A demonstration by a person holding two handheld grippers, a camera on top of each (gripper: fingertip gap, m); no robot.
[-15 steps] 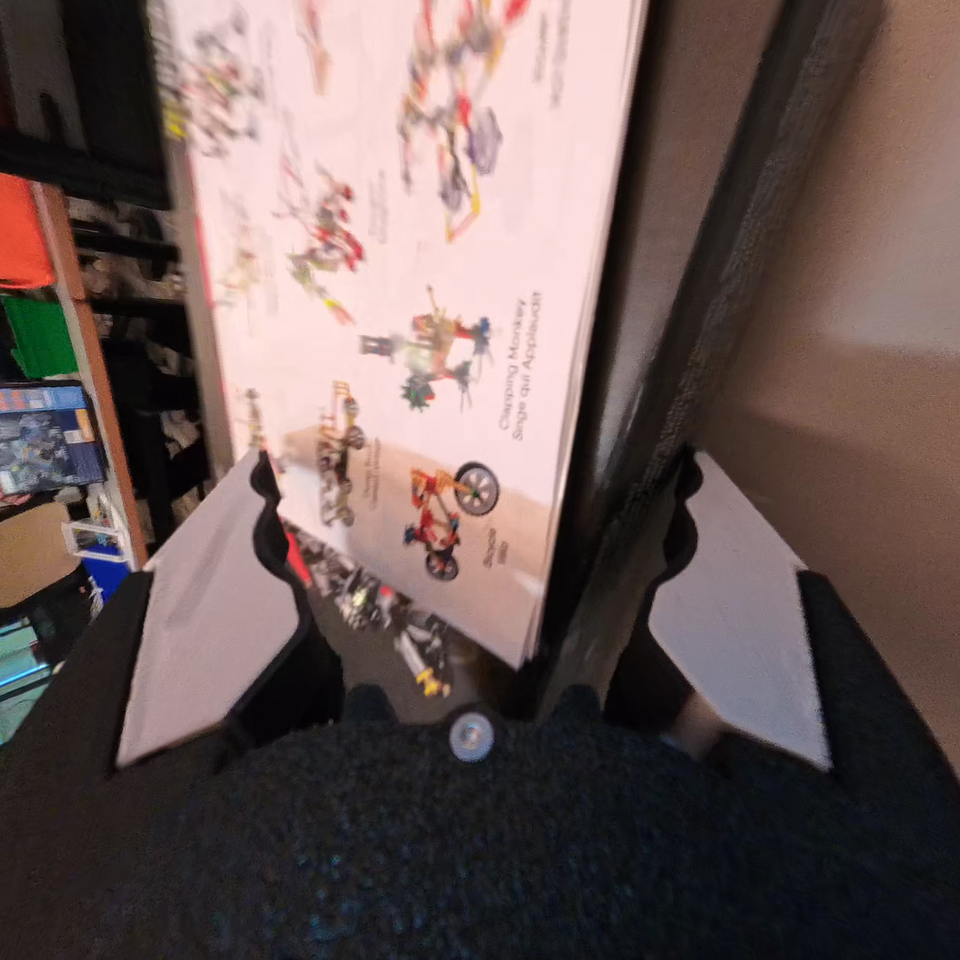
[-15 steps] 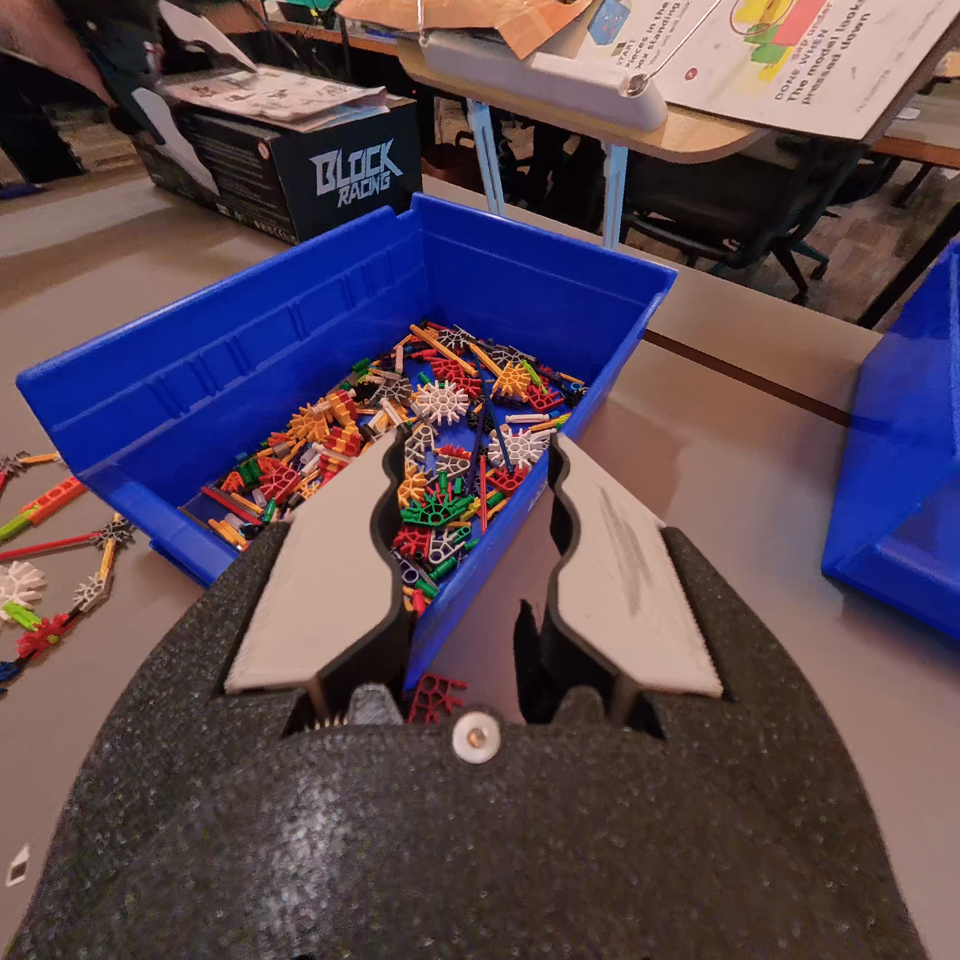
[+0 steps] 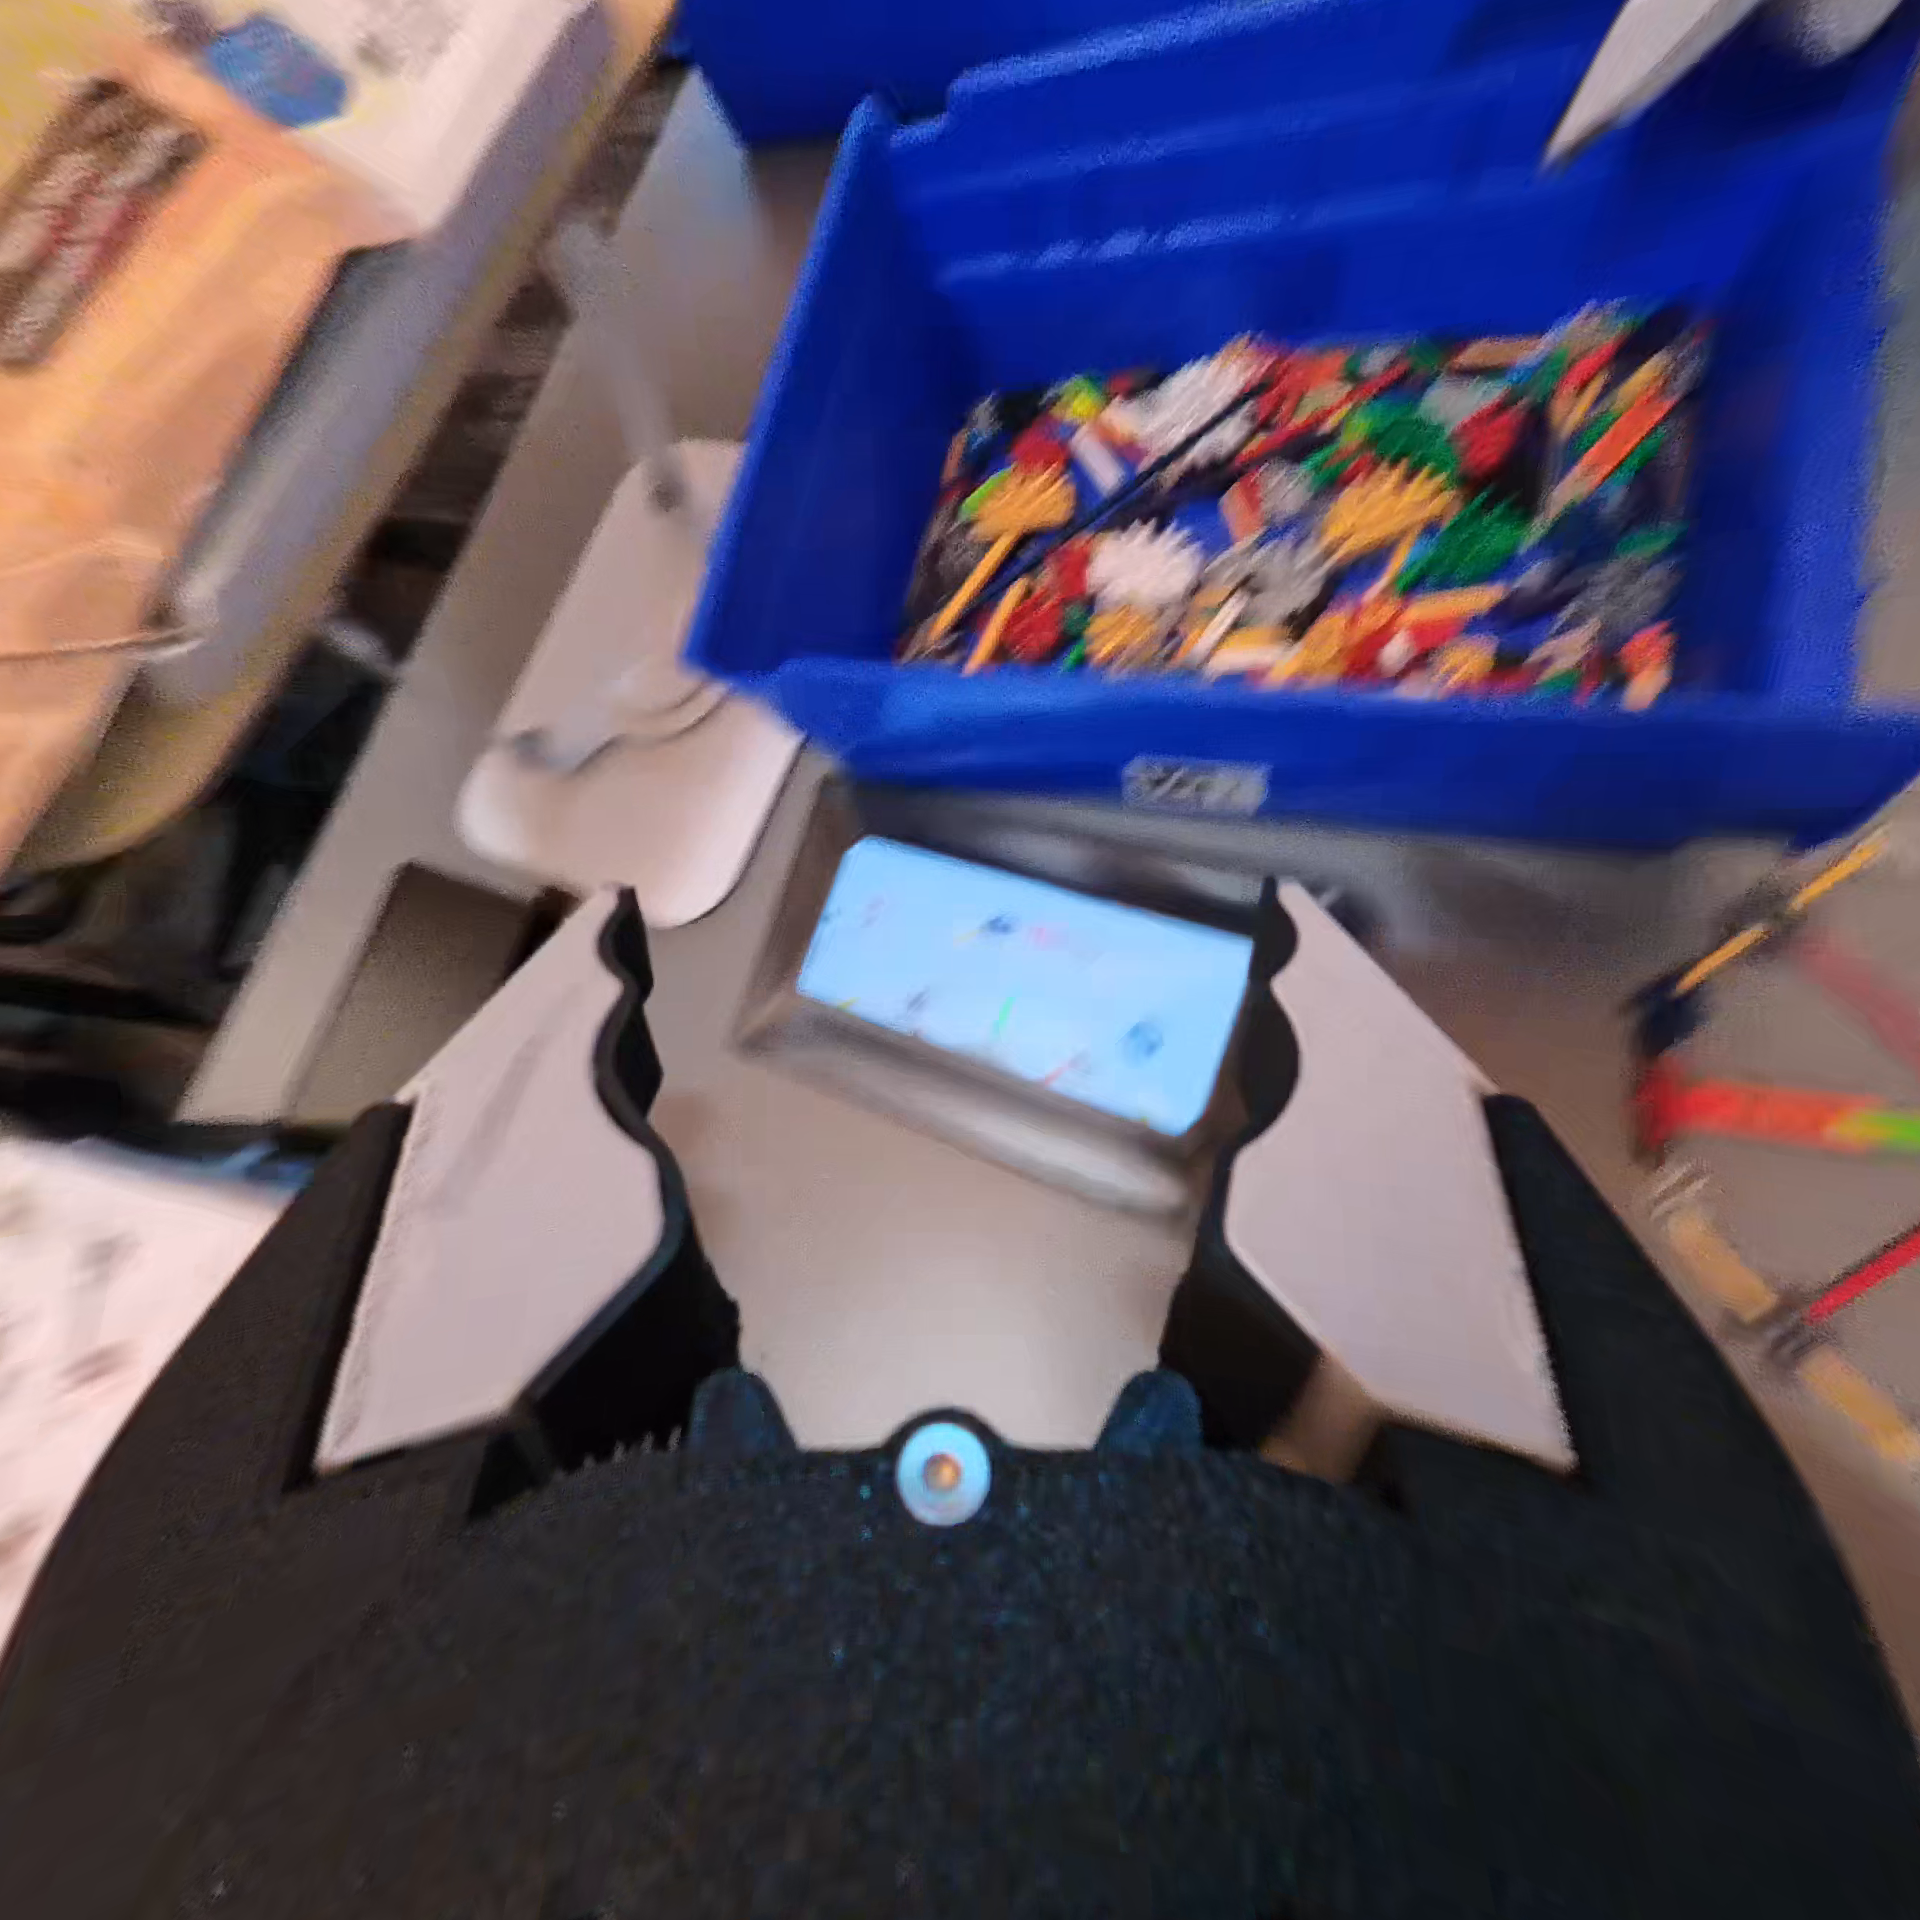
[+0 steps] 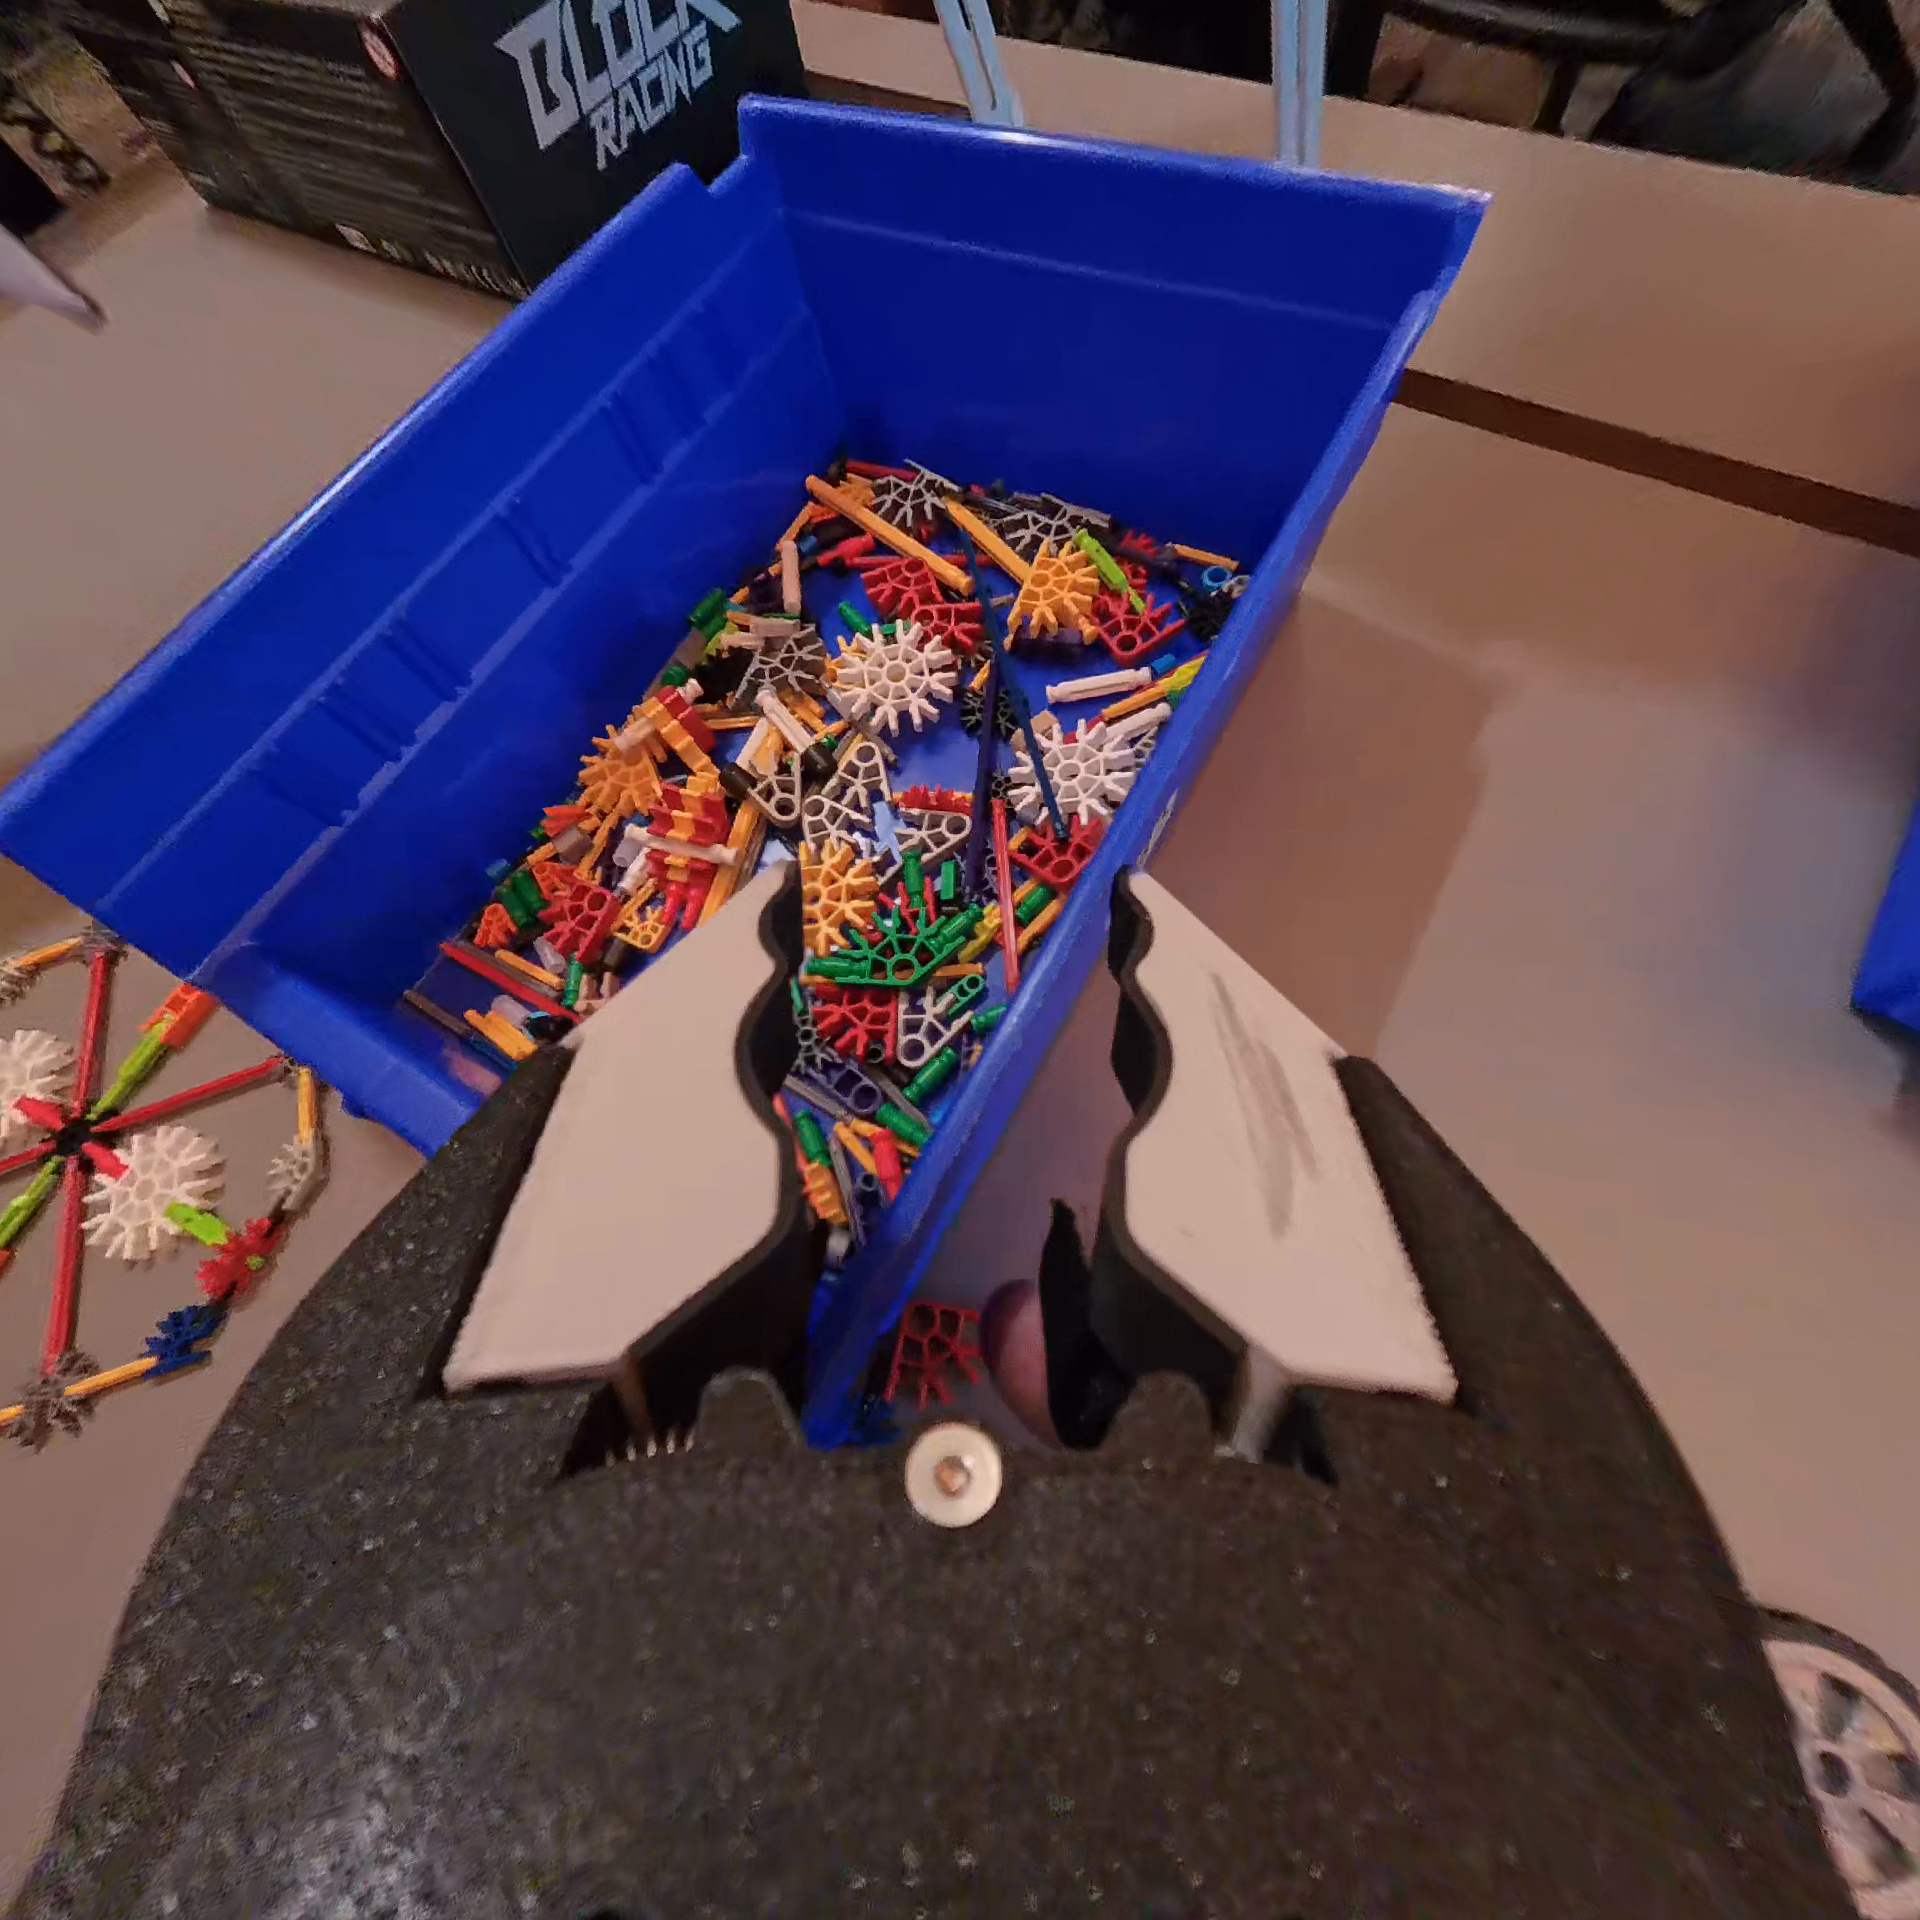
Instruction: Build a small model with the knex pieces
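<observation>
Right gripper [image 4: 956,878]: I read the fingers as apart, astride the near-right wall of the blue bin [image 4: 520,623]. One finger is inside over the pieces [image 4: 894,727], the other outside over the table [image 4: 1558,831]. The wall runs deep between them, close to the inner finger. I see a gap on the outer side, so I judge it not clamped. A red connector [image 4: 935,1340] lies on the table just under the finger roots. A rod-and-wheel model [image 4: 104,1143] lies left of the bin, and a black box [image 4: 468,125] stands beyond it.

Left gripper [image 3: 945,904]: the view is blurred. The fingers are spread wide and hold nothing. Between the tips lies a flat white-faced thing [image 3: 1029,1008], tilted, with one end at the right finger. I cannot tell whether they touch. The bin [image 3: 831,468] sits just past it, and loose rods [image 3: 1766,1122] lie to the right.
</observation>
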